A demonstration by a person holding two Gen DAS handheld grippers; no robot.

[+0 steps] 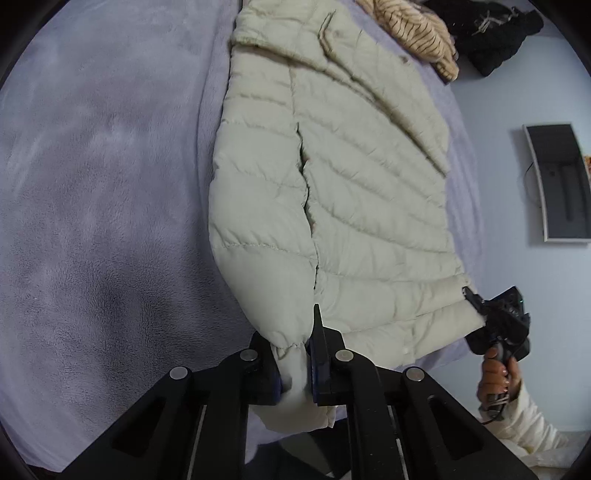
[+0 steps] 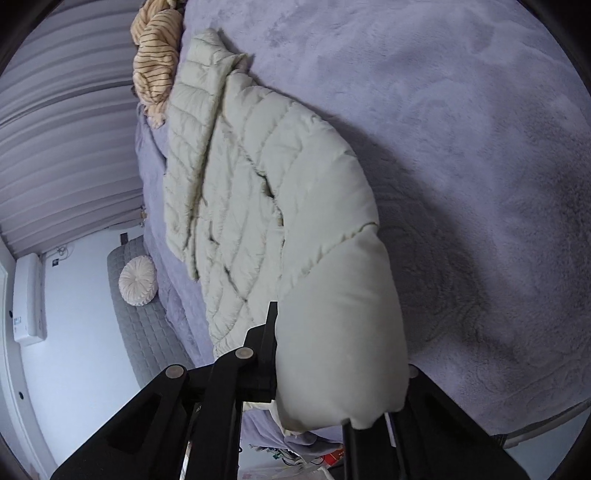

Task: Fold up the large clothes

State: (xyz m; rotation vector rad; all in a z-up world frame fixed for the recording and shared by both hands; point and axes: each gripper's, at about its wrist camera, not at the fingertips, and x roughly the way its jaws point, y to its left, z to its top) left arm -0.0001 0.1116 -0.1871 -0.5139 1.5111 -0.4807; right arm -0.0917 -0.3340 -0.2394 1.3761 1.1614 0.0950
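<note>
- One garment is in hand: a cream quilted puffer jacket (image 1: 343, 177) lying lengthwise on the lilac blanket of the bed (image 1: 103, 192), filling the centre of the left wrist view and running from upper left to lower centre in the right wrist view.
- Progress, judged: early. The body lies spread flat, no fold across it is visible, and both sleeves appear laid along or over the body rather than tucked into a finished shape.
- Left tongs (image 1: 295, 373), lower centre of their view, are clamped on a sleeve cuff (image 1: 291, 369); cloth bulges out below the jaws.
- Right tongs (image 2: 332, 369), lower centre of their view, are closed on the other sleeve (image 2: 340, 332), which drapes over one finger and hides it. In the left wrist view the same tool sits at lower right beside the hem, held by a hand (image 1: 496, 380).
- Remaining, judged: sleeves to be laid inward, then the body folded over.
- Surroundings: a striped tan garment (image 1: 413, 33) and a black garment (image 1: 495, 33) lie bunched at the upper right, unfolded, just beyond the collar.
</note>
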